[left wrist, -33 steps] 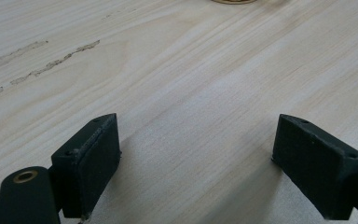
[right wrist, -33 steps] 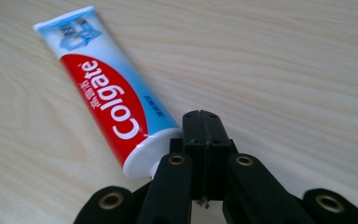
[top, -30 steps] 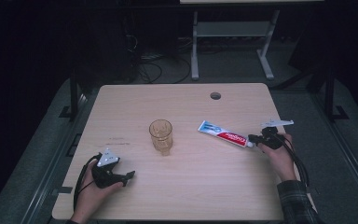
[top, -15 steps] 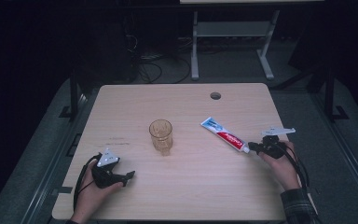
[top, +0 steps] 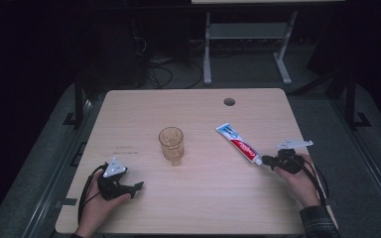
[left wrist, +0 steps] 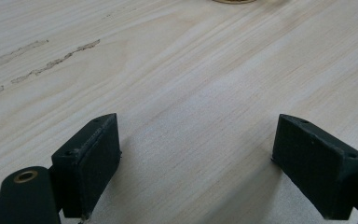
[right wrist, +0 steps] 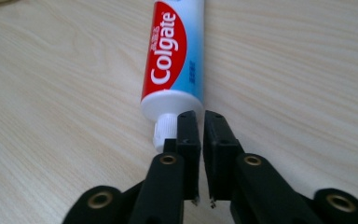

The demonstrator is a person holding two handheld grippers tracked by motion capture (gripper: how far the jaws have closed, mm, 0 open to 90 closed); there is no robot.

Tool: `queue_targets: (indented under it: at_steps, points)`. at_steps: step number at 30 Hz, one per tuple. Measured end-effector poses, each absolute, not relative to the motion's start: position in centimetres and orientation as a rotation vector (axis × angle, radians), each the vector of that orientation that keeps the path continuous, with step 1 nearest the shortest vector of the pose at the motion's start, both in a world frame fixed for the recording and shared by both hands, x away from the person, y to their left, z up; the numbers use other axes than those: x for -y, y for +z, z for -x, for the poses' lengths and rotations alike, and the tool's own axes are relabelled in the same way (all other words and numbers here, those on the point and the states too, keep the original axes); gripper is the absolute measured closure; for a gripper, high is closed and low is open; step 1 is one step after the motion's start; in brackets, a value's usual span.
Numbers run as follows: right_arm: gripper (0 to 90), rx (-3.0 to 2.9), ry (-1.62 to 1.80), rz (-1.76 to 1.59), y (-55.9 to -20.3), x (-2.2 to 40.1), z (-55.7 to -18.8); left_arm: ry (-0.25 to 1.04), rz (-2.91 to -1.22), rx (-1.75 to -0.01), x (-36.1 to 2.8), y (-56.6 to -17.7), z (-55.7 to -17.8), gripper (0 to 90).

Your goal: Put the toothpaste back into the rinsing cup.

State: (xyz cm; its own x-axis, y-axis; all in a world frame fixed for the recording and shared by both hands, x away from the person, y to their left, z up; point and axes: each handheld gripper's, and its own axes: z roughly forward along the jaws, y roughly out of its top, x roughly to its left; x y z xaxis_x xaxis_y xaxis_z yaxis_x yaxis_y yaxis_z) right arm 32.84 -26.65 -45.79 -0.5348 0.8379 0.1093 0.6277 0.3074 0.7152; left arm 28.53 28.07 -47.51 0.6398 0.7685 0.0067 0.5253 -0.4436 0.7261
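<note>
Right gripper [right wrist: 200, 119], jaws just parting with nothing between, sits at the tube's [right wrist: 175, 51] cap; next, widen and clamp it.

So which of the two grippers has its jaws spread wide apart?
The left gripper, resting near the table's front-left corner; the right gripper's jaws are nearly together.

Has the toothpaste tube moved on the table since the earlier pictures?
Yes. The toothpaste tube has turned: its cap end has swung toward the table's near edge, following the right gripper, while its flat end stays about level with the glass cup.
</note>
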Motion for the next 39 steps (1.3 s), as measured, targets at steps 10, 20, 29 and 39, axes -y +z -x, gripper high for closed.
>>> queue_targets:
  at_steps: [10, 20, 29, 39]
  points:
    - [63.6, -2.253, 1.107, -1.326, -43.8, 26.5, -33.2, 0.439, -2.149, -1.004, -28.1, -47.5, -28.5, 14.0]
    - [48.1, -2.281, 1.126, -1.319, -42.9, 25.8, -35.1, 0.439, -2.149, -1.005, -28.1, -47.5, -28.5, 14.0]
    - [45.6, -2.314, 1.1, -1.309, -42.2, 24.7, -37.0, 0.439, -2.148, -1.004, -28.1, -47.5, -28.5, 14.0]
    - [44.4, -2.348, 1.06, -1.295, -41.6, 23.6, -39.1, 0.439, -2.149, -1.004, -28.1, -47.5, -28.5, 14.0]
